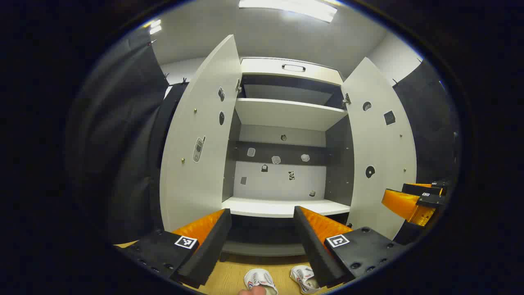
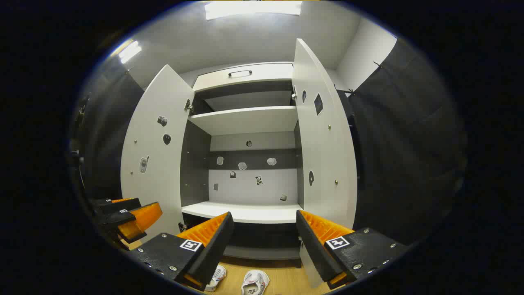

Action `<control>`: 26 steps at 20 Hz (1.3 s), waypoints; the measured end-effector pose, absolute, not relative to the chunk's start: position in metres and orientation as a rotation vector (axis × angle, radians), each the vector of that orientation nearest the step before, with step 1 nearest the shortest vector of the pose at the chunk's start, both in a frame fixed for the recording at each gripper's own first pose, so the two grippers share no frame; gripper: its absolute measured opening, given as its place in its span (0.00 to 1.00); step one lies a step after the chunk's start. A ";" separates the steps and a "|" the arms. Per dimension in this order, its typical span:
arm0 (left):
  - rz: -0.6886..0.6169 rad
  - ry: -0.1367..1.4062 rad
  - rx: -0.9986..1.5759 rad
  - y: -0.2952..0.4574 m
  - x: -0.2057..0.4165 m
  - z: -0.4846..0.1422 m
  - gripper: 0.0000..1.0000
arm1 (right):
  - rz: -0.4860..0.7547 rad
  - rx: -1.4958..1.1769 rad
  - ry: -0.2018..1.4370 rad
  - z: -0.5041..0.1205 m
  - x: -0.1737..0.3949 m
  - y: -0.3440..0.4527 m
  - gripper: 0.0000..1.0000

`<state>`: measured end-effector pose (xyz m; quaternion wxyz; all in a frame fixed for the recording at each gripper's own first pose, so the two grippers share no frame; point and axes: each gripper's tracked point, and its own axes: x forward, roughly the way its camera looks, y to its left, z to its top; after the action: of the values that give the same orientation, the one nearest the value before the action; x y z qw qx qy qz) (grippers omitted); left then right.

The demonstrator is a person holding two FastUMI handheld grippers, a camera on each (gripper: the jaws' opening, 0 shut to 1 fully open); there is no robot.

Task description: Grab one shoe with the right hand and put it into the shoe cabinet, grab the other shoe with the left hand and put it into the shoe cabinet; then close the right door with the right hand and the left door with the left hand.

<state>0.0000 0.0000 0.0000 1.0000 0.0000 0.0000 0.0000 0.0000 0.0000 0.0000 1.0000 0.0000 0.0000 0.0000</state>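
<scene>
Shoes (image 1: 282, 279) on floor before open cabinet (image 1: 286, 112); L tongs (image 1: 262, 241) & R tongs (image 2: 264, 243) both wide open, empty.

The wooden floor (image 2: 282, 278) carries two white shoes (image 2: 254, 282), lying side by side directly in front of the shoe cabinet (image 2: 245, 164) base. The cabinet stands on the same floor with both doors swung open. Inside it, the lower shelf (image 2: 245, 213) and the upper shelf (image 2: 245, 119) are bare.

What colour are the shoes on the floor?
The shoes are mostly white with small dark and reddish markings, seen best in the right gripper view.
</scene>
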 end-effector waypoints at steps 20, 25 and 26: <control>0.009 -0.010 0.016 0.002 -0.016 0.009 0.98 | -0.041 0.013 -0.013 0.011 -0.016 -0.011 0.94; 0.017 -0.016 0.014 0.004 -0.020 0.012 0.98 | -0.036 0.006 -0.035 0.020 -0.016 -0.009 0.94; 0.018 -0.015 0.015 0.005 -0.020 0.011 0.98 | -0.033 0.000 -0.038 0.021 -0.016 -0.010 0.94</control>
<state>-0.0200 0.0047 0.0112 0.9999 0.0074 -0.0077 0.0090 -0.0162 -0.0101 0.0214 0.9997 0.0001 -0.0188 -0.0164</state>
